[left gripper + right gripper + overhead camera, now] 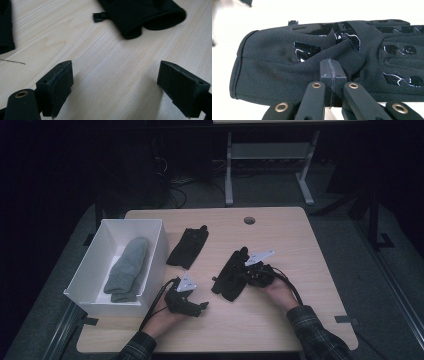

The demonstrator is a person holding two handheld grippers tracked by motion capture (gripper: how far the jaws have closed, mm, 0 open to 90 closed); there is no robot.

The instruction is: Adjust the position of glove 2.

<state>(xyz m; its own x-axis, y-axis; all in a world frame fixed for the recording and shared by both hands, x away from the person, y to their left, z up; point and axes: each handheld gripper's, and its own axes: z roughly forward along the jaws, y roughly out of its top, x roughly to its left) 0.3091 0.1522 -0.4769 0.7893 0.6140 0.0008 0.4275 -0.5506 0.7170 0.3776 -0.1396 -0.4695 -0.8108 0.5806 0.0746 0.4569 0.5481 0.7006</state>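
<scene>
A black glove (229, 275) lies mid-table, its cuff toward the near edge. My right gripper (244, 274) comes at it from the right. In the right gripper view that gripper (332, 68) is shut on a raised fold of the glove (287, 65) near its cuff. A second black glove (188, 246) lies flat farther back, left of the first. My left gripper (203, 306) rests low over the table near the front. Its jaws stand wide open over bare wood in the left gripper view (115, 75), with the first glove's cuff (145, 12) ahead of them.
A white open box (156, 251) stands at the table's left side with a grey knitted item (127, 267) inside. A round cable hole (249, 220) sits at the table's far edge. A loose thread (12, 61) lies on the wood.
</scene>
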